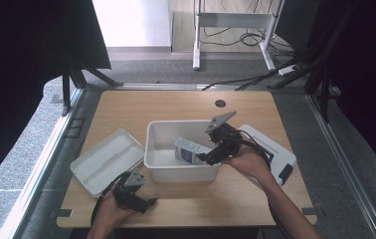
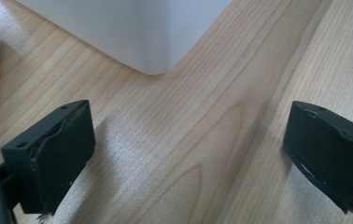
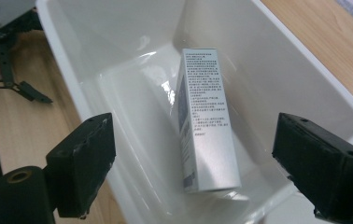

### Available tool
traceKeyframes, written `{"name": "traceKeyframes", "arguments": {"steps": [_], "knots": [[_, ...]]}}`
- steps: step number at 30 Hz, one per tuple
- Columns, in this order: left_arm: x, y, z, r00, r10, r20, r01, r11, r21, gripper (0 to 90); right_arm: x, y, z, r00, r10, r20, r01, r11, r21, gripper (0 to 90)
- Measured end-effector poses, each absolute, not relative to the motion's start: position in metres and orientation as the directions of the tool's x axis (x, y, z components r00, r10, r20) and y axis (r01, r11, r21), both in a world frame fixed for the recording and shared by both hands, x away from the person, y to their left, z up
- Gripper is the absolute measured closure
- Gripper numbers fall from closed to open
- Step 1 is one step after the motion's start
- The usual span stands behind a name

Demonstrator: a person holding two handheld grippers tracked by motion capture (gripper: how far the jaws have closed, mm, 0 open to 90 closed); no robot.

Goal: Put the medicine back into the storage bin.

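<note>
Hovering over white bin (image 1: pixel 182 172) with right gripper (image 1: pixel 207 158) jaws apart, carton (image 3: pixel 206 122) lying loose inside, left gripper (image 1: pixel 148 204) jaws spread above bare table (image 2: pixel 202 140).

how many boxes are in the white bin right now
1. A single carton lies on the floor of the white bin, toward its right end in the high view. The near wall could hide something small.

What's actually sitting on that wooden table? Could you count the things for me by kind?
White plastic tub: 1
Flat white plastic lids: 2, one left of the tub, one right of it
White and blue printed cardboard box, lying in the tub: 1
Hand-held grippers with black fingers: 2, the left gripper and the right gripper
Total: 6
</note>
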State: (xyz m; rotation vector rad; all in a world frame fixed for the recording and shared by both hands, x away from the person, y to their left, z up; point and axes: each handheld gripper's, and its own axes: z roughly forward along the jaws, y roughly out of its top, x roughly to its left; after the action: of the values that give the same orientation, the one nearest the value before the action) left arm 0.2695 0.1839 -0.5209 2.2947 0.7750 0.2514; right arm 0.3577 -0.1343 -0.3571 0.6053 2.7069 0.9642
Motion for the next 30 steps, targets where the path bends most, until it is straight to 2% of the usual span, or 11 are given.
{"name": "traceKeyframes", "arguments": {"steps": [2,3,7,19,30], "knots": [[0.269,0.184,-0.521,0.803,0.595,-0.036,0.461,-0.583,0.669,2.3,0.353,-0.140,-0.357,-0.891,0.450,-0.053,0.309,0.688,0.656,10.5],[0.269,0.184,-0.521,0.803,0.595,-0.036,0.461,-0.582,0.669,2.3,0.348,-0.147,-0.358,-0.886,0.461,-0.055,0.310,0.677,0.668,4.9],[0.270,0.184,-0.521,0.803,0.595,-0.036,0.461,-0.582,0.670,2.3,0.341,-0.158,-0.360,-0.876,0.479,-0.061,0.312,0.657,0.687,0.0],[0.270,0.184,-0.521,0.802,0.596,-0.036,0.462,-0.581,0.670,1.9,0.319,-0.194,-0.387,-0.842,0.537,-0.057,0.338,0.607,0.719,0.0],[0.270,0.183,-0.521,0.798,0.602,-0.037,0.469,-0.581,0.665,0.0,0.310,-0.202,-0.427,-0.822,0.568,-0.047,0.359,0.581,0.731,0.0]]}}
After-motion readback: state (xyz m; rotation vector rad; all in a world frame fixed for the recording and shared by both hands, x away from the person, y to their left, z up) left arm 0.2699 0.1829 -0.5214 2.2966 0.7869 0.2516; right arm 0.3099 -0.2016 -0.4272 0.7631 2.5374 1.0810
